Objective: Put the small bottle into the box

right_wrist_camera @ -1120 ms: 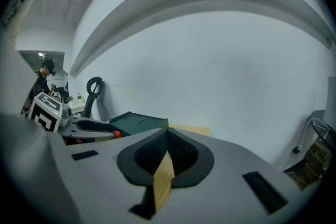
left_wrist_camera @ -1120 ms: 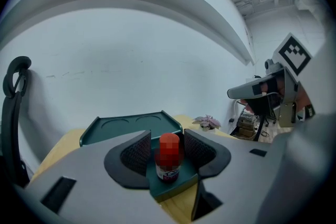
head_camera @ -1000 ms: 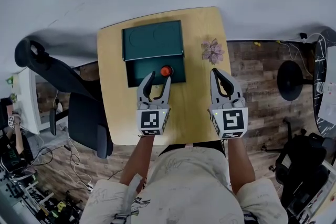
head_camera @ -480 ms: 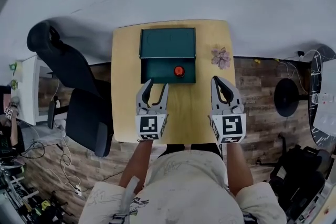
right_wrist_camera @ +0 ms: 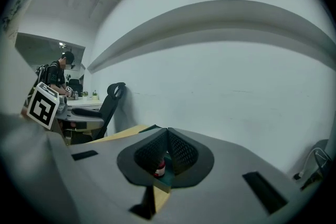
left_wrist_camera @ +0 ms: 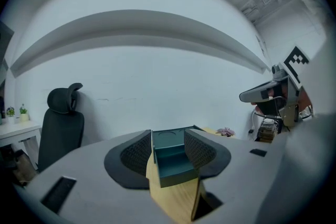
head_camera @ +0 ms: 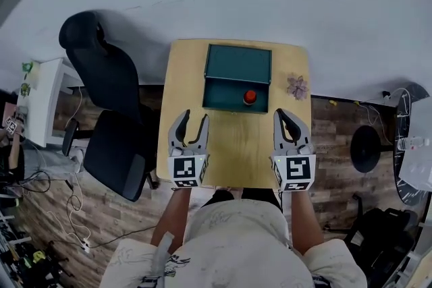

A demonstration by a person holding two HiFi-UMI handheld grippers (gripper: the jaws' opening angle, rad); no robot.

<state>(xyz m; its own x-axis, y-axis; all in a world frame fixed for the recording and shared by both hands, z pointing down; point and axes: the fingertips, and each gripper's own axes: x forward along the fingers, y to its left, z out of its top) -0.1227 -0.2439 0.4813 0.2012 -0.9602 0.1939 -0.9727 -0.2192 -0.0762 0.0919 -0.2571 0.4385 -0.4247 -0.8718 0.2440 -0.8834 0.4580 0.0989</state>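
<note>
**Small bottle sits in the open box, both claws held back over the table**

Seen from above, a person stands at the near edge of a light wooden table (head_camera: 229,145) set against a white wall. A black office chair (head_camera: 101,77) stands on the wood floor to the table's left.

A dark green box (head_camera: 237,64) lies open at the far side of the table, its lid folded back toward the wall. The left claw (head_camera: 194,119) hovers over the table's near left part with its jaws spread and nothing between them. Its own view shows only the distant box in the gap. The right claw (head_camera: 280,114) hovers over the near right part, jaw tips pressed together and empty.

The small bottle (head_camera: 250,97), red-capped, stands inside the box's tray, toward its right side, well apart from both claws. A small pink flower (head_camera: 296,86) lies on the table just right of the box.
</note>
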